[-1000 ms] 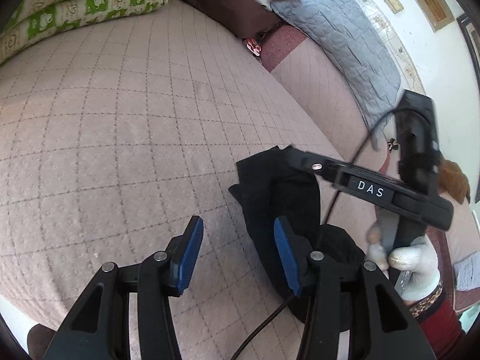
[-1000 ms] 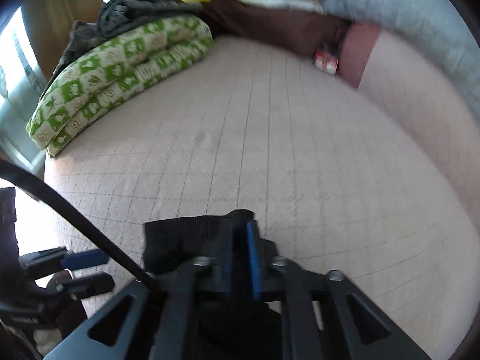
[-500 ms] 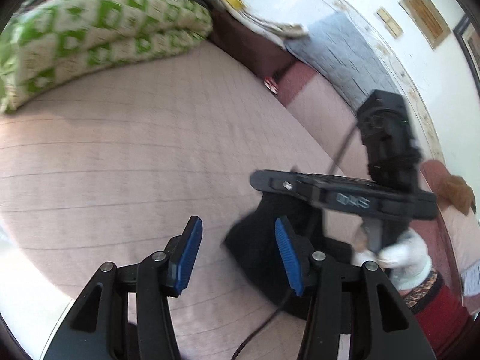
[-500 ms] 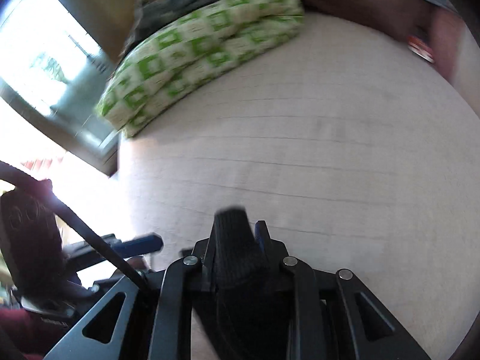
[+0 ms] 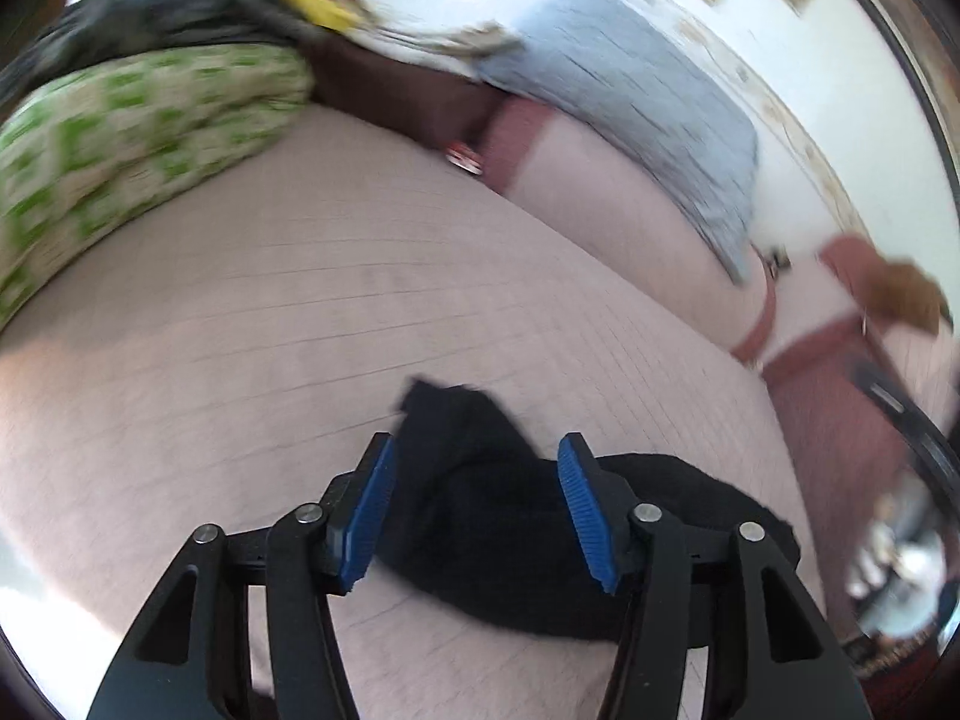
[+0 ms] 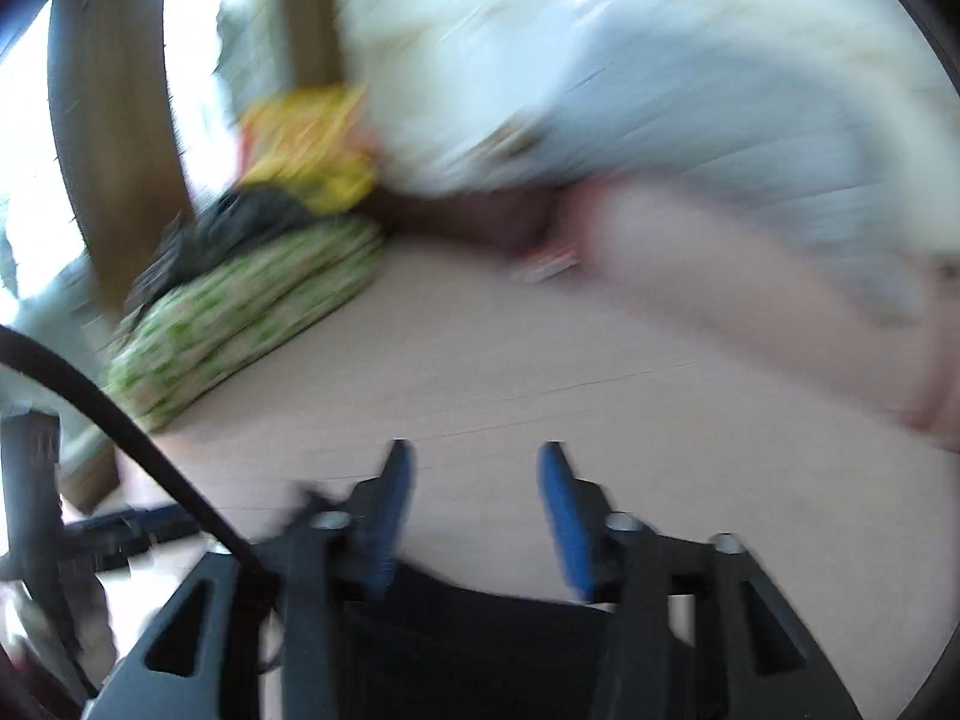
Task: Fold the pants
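Black fabric — the pants (image 5: 498,516), one bunched heap — lies on the pinkish quilted bed (image 5: 300,300) near its front edge, one corner of the heap poking up and away from the camera. The left gripper (image 5: 477,510) hangs just above the heap with its two blue pads (image 5: 369,516) standing apart on either side of the cloth, not pressing it; its jaws have just been opening a little further, with the pants below and between them. The right gripper (image 6: 477,516) has just sprung wide, its jaws parted with bare bed showing between them, and the dark cloth (image 6: 480,648) lies under its base, not gripped. In the left wrist view, beyond the heap the quilt runs wide and bare toward the far side, giving plenty of room. At that far side sits one folded green-and-cream blanket (image 5: 132,144) with a dark garment (image 5: 162,18) on top, and to the right one grey quilted pillow (image 5: 630,102) leans against the white wall (image 5: 840,72). The right wrist view is heavily blurred — a black cable (image 6: 120,426) crosses its lower left.
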`<state>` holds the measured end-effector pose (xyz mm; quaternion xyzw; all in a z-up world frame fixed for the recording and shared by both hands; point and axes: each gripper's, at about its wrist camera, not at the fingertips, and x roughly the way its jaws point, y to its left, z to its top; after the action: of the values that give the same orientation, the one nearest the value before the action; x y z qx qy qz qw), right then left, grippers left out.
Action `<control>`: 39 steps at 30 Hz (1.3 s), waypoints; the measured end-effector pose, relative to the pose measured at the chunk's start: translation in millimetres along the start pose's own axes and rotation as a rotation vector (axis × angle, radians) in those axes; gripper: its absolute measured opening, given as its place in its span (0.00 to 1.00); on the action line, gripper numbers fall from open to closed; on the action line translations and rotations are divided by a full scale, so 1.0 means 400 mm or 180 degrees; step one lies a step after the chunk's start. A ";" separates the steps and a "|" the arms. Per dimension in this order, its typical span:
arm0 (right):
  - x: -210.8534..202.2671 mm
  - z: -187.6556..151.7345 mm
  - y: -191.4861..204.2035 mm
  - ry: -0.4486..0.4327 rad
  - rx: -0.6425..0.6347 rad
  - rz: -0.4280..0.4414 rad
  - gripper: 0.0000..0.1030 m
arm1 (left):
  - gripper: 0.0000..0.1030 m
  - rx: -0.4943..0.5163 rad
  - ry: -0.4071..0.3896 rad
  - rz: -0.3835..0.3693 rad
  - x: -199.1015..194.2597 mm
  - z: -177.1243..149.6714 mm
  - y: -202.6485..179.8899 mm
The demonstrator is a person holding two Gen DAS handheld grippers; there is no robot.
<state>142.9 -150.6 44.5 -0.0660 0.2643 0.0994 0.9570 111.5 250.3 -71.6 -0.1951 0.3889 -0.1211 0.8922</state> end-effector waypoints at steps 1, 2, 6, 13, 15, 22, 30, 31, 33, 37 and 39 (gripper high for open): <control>-0.070 -0.034 -0.065 -0.0080 0.0095 -0.0260 1.00 | 0.54 0.0033 0.0124 -0.0048 0.041 0.008 -0.017; -0.124 -0.066 -0.122 -0.0066 0.0195 -0.0439 1.00 | 0.54 0.0048 0.0220 -0.0086 0.073 0.013 -0.028; -0.263 -0.223 -0.336 0.0484 0.0761 -0.1007 0.88 | 0.54 0.0246 0.0398 0.0301 0.191 0.011 -0.048; -0.325 -0.482 -0.588 0.0902 0.1958 -0.0894 0.77 | 0.58 0.0622 0.0598 0.1219 0.331 0.019 -0.042; -0.264 -0.515 -0.596 0.0977 0.2129 -0.0688 0.77 | 0.58 0.0543 0.0658 0.1287 0.344 0.026 -0.031; -0.109 -0.543 -0.489 0.1304 0.1847 -0.0442 0.13 | 0.65 0.0641 0.0556 0.1529 0.348 0.015 -0.044; -0.132 -0.534 -0.598 0.1355 0.1857 -0.1342 0.13 | 0.68 0.0574 0.0378 0.1566 0.336 0.002 -0.046; -0.151 -0.542 -0.613 0.1304 0.2002 -0.1238 0.13 | 0.68 0.0537 0.0400 0.1505 0.328 0.004 -0.047; -0.206 -0.568 -0.639 0.1123 0.2334 -0.0992 0.31 | 0.68 0.0458 0.0398 0.1383 0.305 0.012 -0.048; -0.256 -0.599 -0.631 0.0905 0.2640 -0.0579 0.70 | 0.68 0.0267 0.0257 0.1134 0.228 0.037 -0.052; -0.240 -0.615 -0.624 0.0948 0.2775 -0.0342 0.70 | 0.68 0.0175 0.0122 0.1041 0.175 0.046 -0.051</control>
<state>-2.6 -452.0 -96.7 0.3154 0.4121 -0.0813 0.8509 170.5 211.1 -96.6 -0.1023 0.4290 0.0113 0.8974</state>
